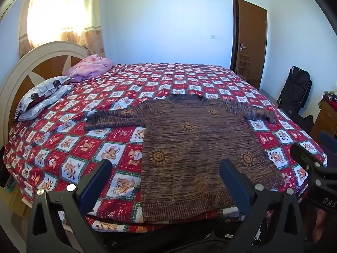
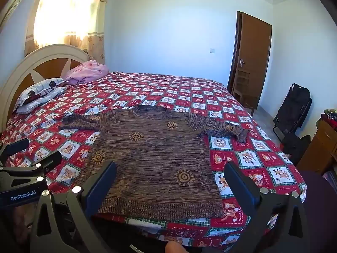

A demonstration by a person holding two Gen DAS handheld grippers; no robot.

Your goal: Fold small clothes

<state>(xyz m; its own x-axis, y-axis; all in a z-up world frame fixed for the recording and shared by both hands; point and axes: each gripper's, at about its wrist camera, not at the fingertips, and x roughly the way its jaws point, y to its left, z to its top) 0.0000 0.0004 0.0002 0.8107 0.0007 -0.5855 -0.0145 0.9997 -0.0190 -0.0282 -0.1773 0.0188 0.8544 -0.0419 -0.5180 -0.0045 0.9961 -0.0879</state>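
Observation:
A brown knitted sweater (image 1: 195,147) with orange sun motifs lies flat on the bed, front up, neck away from me, both sleeves spread out sideways. Its hem reaches the near edge of the bed. My left gripper (image 1: 166,168) hovers open above the hem's left part, nothing between its fingers. In the right wrist view the same sweater (image 2: 155,158) lies ahead, and my right gripper (image 2: 170,172) stands open over the hem's right part, empty. The left gripper (image 2: 31,154) shows at the left edge of that view, the right gripper (image 1: 311,154) at the right edge of the left view.
The bed's red checked cartoon cover (image 1: 84,147) spreads wide on both sides of the sweater. Pillows (image 1: 42,97) and a pink bundle (image 1: 90,67) lie by the headboard (image 1: 23,73). A black bag (image 1: 294,88) and wooden furniture (image 1: 326,118) stand right of the bed, with a brown door (image 1: 248,40) beyond.

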